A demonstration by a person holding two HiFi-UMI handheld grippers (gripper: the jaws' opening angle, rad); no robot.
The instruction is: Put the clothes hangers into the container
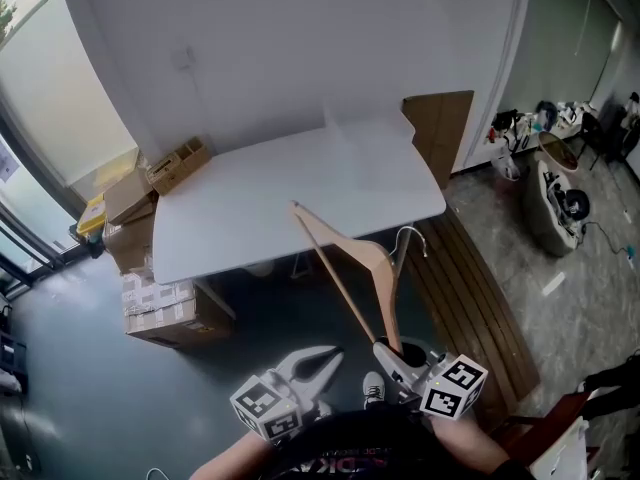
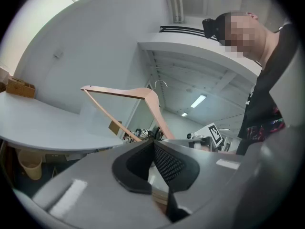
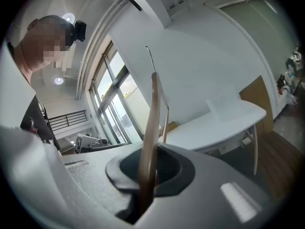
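Note:
A light wooden clothes hanger point(image 1: 350, 258) with a metal hook point(image 1: 410, 236) is held up in front of me, one arm's end clamped in my right gripper point(image 1: 392, 350). Its far tip reaches over the front edge of the white table point(image 1: 260, 208). In the right gripper view the hanger point(image 3: 151, 128) rises edge-on out of the right gripper point(image 3: 147, 175). My left gripper point(image 1: 318, 360) hangs beside it, shut and holding nothing; in its own view the left gripper point(image 2: 153, 144) has its pads meeting, with the hanger point(image 2: 143, 95) beyond. A small wooden box point(image 1: 178, 165) sits on the table's far left corner.
Cardboard boxes point(image 1: 150, 288) are stacked on the floor left of the table. A slatted wooden platform point(image 1: 470, 298) lies on the floor to the right, with a brown panel point(image 1: 440, 133) against the wall behind it. Cluttered equipment point(image 1: 560, 198) stands at the far right.

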